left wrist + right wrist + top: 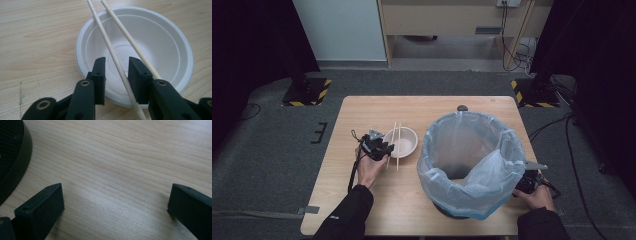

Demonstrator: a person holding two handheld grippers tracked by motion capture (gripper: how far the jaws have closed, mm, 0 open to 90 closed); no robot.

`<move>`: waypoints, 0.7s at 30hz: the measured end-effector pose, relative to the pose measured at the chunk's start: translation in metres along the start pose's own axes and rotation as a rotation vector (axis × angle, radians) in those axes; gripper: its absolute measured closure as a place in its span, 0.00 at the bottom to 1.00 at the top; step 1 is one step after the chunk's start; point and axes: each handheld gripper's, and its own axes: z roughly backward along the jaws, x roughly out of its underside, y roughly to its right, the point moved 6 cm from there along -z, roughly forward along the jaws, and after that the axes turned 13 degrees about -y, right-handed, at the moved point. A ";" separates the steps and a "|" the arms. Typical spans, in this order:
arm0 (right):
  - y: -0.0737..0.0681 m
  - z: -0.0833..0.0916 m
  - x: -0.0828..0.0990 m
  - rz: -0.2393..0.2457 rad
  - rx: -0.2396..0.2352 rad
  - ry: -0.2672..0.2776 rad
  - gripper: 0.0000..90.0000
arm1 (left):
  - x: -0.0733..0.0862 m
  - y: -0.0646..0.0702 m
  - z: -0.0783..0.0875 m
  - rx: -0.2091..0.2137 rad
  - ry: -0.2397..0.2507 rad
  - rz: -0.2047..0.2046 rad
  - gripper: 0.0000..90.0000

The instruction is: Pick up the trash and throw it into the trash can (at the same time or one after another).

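Status: early stage. The left gripper (116, 75) sits low at the near rim of the white bowl (160, 37), jaws straddling one of the two chopsticks (110, 47). Gap is visible on both sides of that stick, so pads aren't pressing yet; judged as released, not grasping. The second stick runs just outside the right-hand jaw in the left gripper view, passing under or behind it; contact can't be told.

Location: the bowl stands on the wooden table (362, 107), left of centre, near the bin (469, 160) w/ pale blue liner. Both sticks lie across the bowl's rim, near ends overhanging toward the person's left hand (369, 167).

Remaining, by judgement: clench on stick(s), lift, carry to the bin, drop; likely the bowl too. Nothing appears binned so far; bin interior is partly hidden by the liner.

Condition: bowl is disposable type, clean-looking, empty, upright. Sticks are plain light wood, straight, converging slightly toward the far end.

The right gripper (116, 210) rests by the bin's dark base, jaws spread wide over bare tabletop, holding nothing.
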 end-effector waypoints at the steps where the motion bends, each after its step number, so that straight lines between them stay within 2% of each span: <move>1: 0.000 0.000 0.000 0.000 0.000 0.000 0.01 | 0.000 0.000 0.000 0.002 0.000 0.002 0.78; 13: 0.000 0.000 0.000 0.000 0.000 0.000 0.01 | -0.001 0.002 0.002 0.011 0.002 0.011 0.94; 21: 0.000 0.000 0.000 0.003 -0.001 0.000 0.01 | -0.001 0.004 0.002 0.022 -0.005 0.000 0.95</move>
